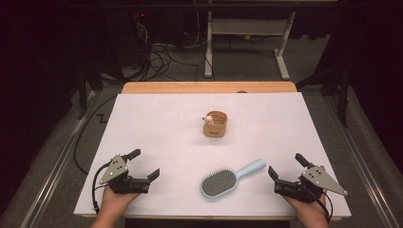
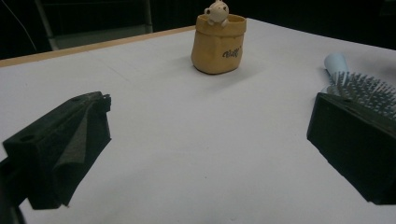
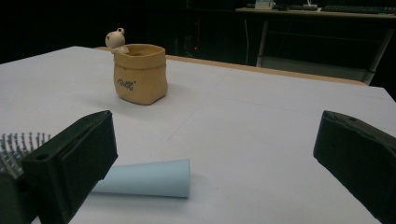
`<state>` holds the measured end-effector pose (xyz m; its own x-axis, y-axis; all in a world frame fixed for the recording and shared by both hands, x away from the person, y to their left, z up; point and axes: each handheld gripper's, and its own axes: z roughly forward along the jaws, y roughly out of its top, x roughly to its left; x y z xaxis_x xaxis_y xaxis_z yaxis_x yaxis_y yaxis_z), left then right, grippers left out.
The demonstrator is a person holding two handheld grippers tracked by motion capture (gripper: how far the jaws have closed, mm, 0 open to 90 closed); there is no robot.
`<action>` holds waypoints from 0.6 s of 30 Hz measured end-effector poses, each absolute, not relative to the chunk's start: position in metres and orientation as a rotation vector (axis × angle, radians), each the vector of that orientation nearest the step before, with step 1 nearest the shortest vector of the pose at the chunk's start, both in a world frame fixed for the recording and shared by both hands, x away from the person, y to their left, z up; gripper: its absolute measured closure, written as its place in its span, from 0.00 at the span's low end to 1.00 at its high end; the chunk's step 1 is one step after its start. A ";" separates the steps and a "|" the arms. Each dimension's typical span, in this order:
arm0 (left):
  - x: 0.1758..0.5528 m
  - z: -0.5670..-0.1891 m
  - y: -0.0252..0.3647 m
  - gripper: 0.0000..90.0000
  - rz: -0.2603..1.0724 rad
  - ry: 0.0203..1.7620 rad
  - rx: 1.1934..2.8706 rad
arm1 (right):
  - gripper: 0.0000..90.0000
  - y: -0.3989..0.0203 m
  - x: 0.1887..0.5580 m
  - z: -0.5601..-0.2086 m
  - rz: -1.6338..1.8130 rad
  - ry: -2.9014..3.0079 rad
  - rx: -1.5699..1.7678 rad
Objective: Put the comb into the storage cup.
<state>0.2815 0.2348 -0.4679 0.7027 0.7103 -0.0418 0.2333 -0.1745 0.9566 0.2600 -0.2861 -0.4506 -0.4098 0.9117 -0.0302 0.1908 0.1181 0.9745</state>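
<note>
A light blue hairbrush (image 1: 227,178) lies bristles up near the table's front edge, its handle (image 3: 147,178) pointing back and to the right. A tan sack-shaped pot (image 1: 215,124) with a small bear figure on its rim stands upright mid-table (image 2: 218,43) (image 3: 140,73). My left gripper (image 1: 143,164) rests at the front left, jaws open and nothing between them (image 2: 205,140). At the front right my right gripper (image 1: 287,166) is open too, empty, with the brush handle just beyond its left jaw (image 3: 215,158).
A white sheet (image 1: 157,123) covers the table, whose wooden edge (image 1: 209,87) shows at the back. Beyond it are a dark floor, cables (image 1: 161,57) and a white desk frame (image 1: 280,52).
</note>
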 end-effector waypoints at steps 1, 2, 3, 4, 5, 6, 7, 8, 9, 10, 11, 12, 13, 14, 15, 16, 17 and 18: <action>0.282 -0.468 0.235 0.01 0.499 0.758 1.735 | 0.00 -0.286 0.260 -0.451 1.338 1.715 1.081; 0.282 -0.468 0.235 0.01 0.492 0.762 1.730 | 0.00 -0.286 0.260 -0.451 1.340 1.717 1.081; 0.282 -0.467 0.236 0.01 0.485 0.761 1.726 | 0.00 -0.286 0.260 -0.451 1.338 1.717 1.079; 0.282 -0.467 0.236 0.01 0.483 0.761 1.726 | 0.00 -0.286 0.260 -0.451 1.338 1.717 1.079; 0.282 -0.467 0.236 0.01 0.485 0.759 1.725 | 0.00 -0.285 0.260 -0.451 1.336 1.718 1.074; 0.281 -0.467 0.236 0.01 0.487 0.759 1.724 | 0.00 -0.285 0.260 -0.451 1.336 1.719 1.072; 0.281 -0.467 0.236 0.01 0.487 0.759 1.724 | 0.00 -0.285 0.260 -0.451 1.336 1.719 1.072; 0.281 -0.467 0.236 0.01 0.483 0.760 1.723 | 0.00 -0.285 0.260 -0.451 1.335 1.719 1.073; 0.281 -0.467 0.236 0.01 0.477 0.764 1.722 | 0.00 -0.285 0.260 -0.451 1.336 1.721 1.072; 0.281 -0.467 0.237 0.01 0.470 0.764 1.722 | 0.00 -0.285 0.260 -0.451 1.336 1.721 1.072; 0.281 -0.466 0.237 0.02 0.463 0.769 1.721 | 0.00 -0.285 0.260 -0.450 1.333 1.721 1.071; 0.282 -0.466 0.237 0.02 0.457 0.772 1.718 | 0.00 -0.285 0.260 -0.450 1.335 1.722 1.071; 0.282 -0.466 0.237 0.02 0.447 0.774 1.716 | 0.00 -0.285 0.260 -0.450 1.335 1.722 1.071; 0.282 -0.466 0.237 0.02 0.442 0.776 1.717 | 0.00 -0.285 0.260 -0.450 1.336 1.723 1.070; 0.282 -0.465 0.237 0.02 0.450 0.771 1.720 | 0.00 -0.285 0.260 -0.450 1.336 1.724 1.070; 0.281 -0.465 0.237 0.02 0.461 0.768 1.719 | 0.00 -0.285 0.260 -0.450 1.333 1.725 1.069; 0.281 -0.464 0.237 0.02 0.480 0.765 1.717 | 0.00 -0.285 0.260 -0.450 1.334 1.726 1.069; 0.281 -0.463 0.237 0.02 0.502 0.758 1.703 | 0.00 -0.285 0.260 -0.450 1.334 1.727 1.068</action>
<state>0.2805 0.2372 -0.4630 0.7001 0.7117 -0.0576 0.2250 -0.1432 0.9638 0.2602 -0.2852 -0.4503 -0.4174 0.9078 -0.0401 0.1900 0.1304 0.9731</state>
